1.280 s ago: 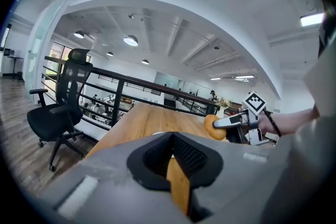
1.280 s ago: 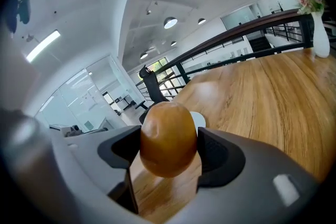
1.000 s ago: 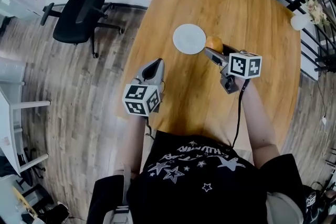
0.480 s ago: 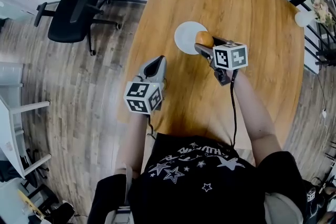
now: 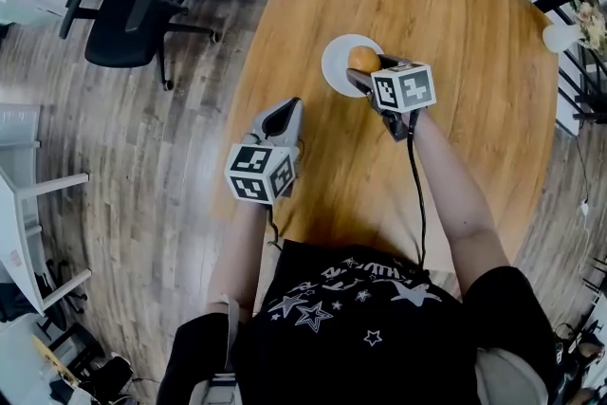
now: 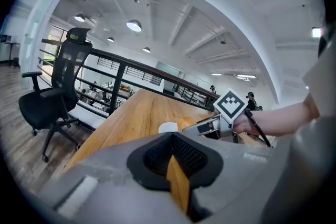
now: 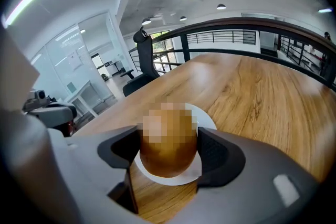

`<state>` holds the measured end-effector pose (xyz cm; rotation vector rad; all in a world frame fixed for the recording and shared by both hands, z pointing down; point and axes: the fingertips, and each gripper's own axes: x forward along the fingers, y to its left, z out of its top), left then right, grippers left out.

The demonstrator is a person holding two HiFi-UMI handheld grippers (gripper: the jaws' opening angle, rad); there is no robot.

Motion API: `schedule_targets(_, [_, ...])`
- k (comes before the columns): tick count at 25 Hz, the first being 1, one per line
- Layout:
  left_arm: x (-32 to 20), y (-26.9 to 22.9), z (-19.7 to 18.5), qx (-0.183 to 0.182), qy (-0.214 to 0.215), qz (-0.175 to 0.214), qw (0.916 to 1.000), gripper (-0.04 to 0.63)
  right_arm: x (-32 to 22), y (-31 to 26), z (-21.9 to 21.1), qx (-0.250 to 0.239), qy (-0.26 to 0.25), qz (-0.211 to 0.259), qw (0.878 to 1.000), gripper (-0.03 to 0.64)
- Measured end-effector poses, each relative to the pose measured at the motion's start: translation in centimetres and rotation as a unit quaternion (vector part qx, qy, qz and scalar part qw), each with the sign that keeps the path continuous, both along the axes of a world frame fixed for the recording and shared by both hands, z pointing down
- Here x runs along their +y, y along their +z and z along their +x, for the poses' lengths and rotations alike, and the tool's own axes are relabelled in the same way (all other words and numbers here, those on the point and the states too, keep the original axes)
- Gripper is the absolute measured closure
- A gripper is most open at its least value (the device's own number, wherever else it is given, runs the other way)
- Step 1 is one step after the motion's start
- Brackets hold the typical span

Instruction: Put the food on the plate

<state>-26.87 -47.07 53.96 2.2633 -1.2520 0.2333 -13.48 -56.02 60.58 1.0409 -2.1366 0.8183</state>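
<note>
Food (image 7: pixel 167 147), round, golden-brown, pinched in my right gripper (image 5: pixel 368 71), directly over white plate (image 5: pixel 336 64), upper centre of head frame; only lowering remains, I judge; my left gripper (image 6: pixel 176 162) pressed together, empty.

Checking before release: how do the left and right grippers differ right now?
The right gripper grips the food over the plate; the left gripper holds nothing. Right jaws stand wide on the food; left jaws are closed. Both are over the table.

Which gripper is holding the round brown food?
The right gripper, clamped on the food over the white plate. The left gripper holds nothing.
</note>
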Motion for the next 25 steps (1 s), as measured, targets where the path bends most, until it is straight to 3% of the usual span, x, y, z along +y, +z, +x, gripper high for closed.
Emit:
schedule_targets(12, [0.5, 0.2, -0.1, -0.001, -0.003, -0.006, 1.0000, 0.595, -1.0, 1.0, -0.9, 0.050, -0.018, -0.004, 0.999, 0.276])
schedule_targets(25, [0.9, 0.4, -0.2, 0.004, -0.007, -0.012, 0.9999, 0.595, -1.4, 1.0, -1.1, 0.058, -0.013, 0.003, 0.998, 0.245])
